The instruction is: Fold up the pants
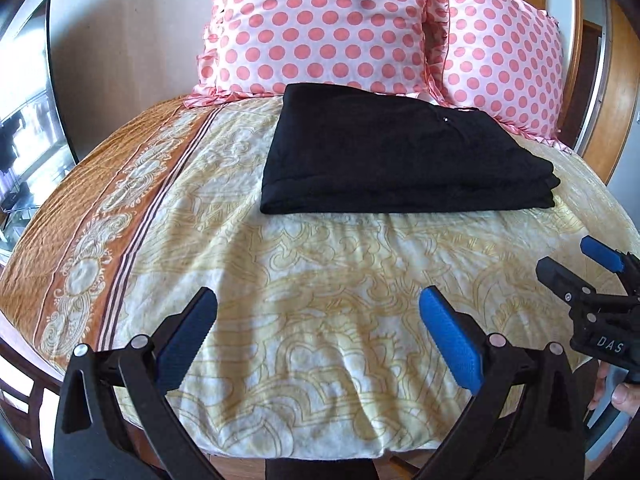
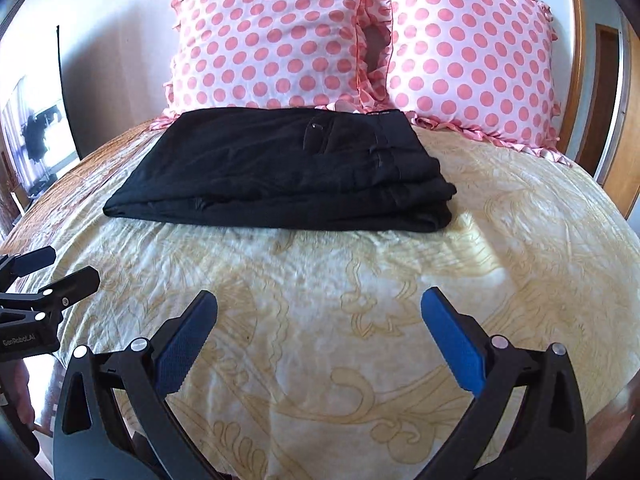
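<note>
Pants, black cotton, folded into a flat rectangle on my patterned cream bedspread.
I hold left gripper and right gripper spread, empty, well short of them.

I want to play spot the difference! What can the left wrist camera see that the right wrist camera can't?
Only the left wrist view shows the bedspread's orange border and the right gripper. Only the right wrist view shows the pants' pocket button clearly and the left gripper. Both show the folded black pants on the bedspread, two polka-dot pillows behind, and open jaws holding nothing.
</note>
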